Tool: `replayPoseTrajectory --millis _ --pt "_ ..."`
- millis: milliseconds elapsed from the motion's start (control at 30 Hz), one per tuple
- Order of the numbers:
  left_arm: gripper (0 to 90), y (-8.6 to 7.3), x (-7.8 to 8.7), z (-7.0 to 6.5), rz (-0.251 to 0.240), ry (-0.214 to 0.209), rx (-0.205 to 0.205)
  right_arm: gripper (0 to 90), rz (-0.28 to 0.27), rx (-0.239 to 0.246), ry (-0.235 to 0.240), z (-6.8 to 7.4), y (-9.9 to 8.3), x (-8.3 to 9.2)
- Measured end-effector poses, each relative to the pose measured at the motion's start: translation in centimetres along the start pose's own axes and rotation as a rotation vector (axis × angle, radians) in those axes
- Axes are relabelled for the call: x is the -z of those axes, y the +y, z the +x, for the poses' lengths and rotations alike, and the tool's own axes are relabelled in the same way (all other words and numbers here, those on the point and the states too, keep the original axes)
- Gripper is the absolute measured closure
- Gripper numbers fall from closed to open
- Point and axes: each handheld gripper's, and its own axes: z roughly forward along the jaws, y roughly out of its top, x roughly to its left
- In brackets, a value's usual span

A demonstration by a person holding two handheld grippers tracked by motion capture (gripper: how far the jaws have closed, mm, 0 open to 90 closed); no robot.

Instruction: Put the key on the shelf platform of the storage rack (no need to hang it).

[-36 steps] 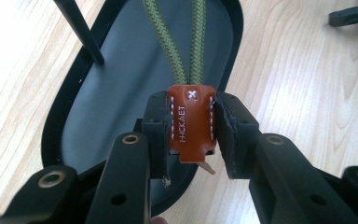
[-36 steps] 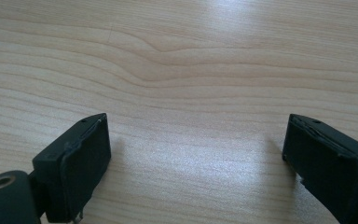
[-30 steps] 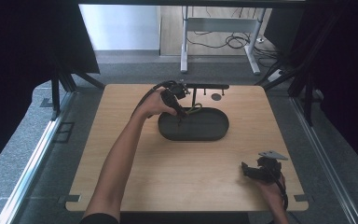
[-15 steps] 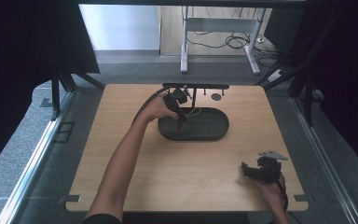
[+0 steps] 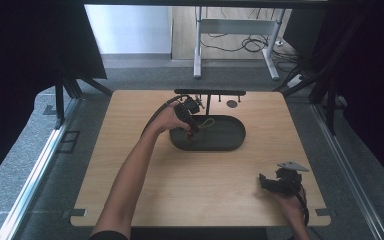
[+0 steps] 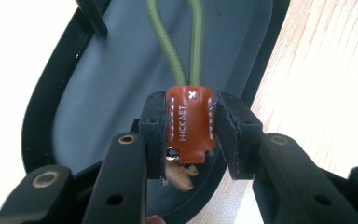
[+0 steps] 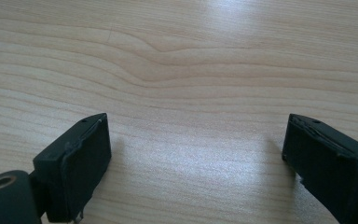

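A red-brown leather key fob (image 6: 190,123) on a green cord loop (image 6: 184,42) sits between the jaws of my left gripper (image 6: 190,107), over the dark oval tray (image 6: 98,93). The jaws have just been opening a little, but both pads still lie against the fob's sides. A small pale piece (image 6: 182,173) hangs below the fob. From above, the left gripper (image 5: 189,119) hovers at the tray's (image 5: 230,142) left end, with the cord (image 5: 208,122) trailing over it. My right gripper (image 5: 267,181) rests at the table's near right, open (image 7: 196,154) over bare wood.
A black rack with a horizontal bar (image 5: 210,92) stands just behind the tray. A small dark round spot (image 5: 232,104) lies on the table to its right. The wooden tabletop (image 5: 190,185) stretches between tray and front edge.
My left gripper has shifted slightly nearer and lower over the tray's left end. The right gripper has not moved.
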Motion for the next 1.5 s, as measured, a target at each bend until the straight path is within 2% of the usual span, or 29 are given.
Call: replayPoseTrajectory --millis 433,1000,1200,1500 --pt "59.7 -0.2 1.1 -0.3 -0.023 0.004 -0.007 8.0 0.000 -0.002 -0.001 0.0 0.0 0.0" --pt "41.7 -0.5 3.6 -1.6 -0.057 0.026 -0.020 8.1 -0.001 0.001 -0.002 0.0 0.0 0.0" --pt "36.7 -1.4 4.5 -3.1 -0.067 0.038 -0.035 8.7 -0.003 -0.001 -0.007 0.0 0.0 0.0" --pt "36.3 -4.0 5.5 -5.8 -0.091 0.047 -0.086 9.1 -0.004 -0.002 -0.011 0.0 0.0 0.0"
